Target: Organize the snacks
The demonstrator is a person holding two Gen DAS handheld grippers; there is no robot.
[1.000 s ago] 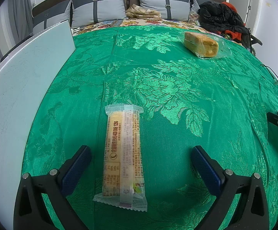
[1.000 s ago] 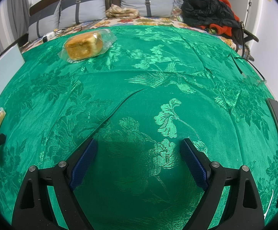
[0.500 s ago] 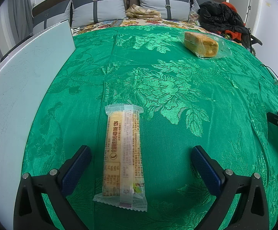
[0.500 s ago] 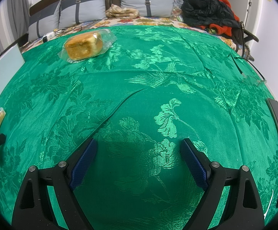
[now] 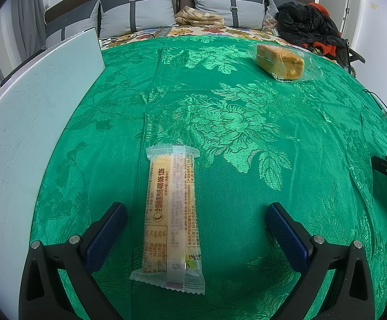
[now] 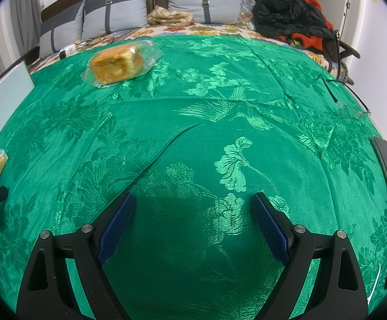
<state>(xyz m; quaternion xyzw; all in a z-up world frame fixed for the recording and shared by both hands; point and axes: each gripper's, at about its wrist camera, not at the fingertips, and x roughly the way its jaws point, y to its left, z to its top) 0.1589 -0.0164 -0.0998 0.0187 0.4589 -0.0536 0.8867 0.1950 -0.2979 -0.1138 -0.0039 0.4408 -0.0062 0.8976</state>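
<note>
Honestly looks light and crinkly, that wrapped snack bar (image 5: 172,213) lying lengthwise on green cloth (image 5: 246,122) between wide-open left gripper (image 5: 196,222); probably best pinched mid-length. Right gripper (image 6: 193,214) spread wide too, empty.

1. My left gripper (image 5: 196,213) hangs wide open, a long wrapped snack bar (image 5: 170,216) lying between its fingers — untouched.
2. Far right: bagged bread (image 5: 280,61) on green cloth (image 5: 246,122).
</note>
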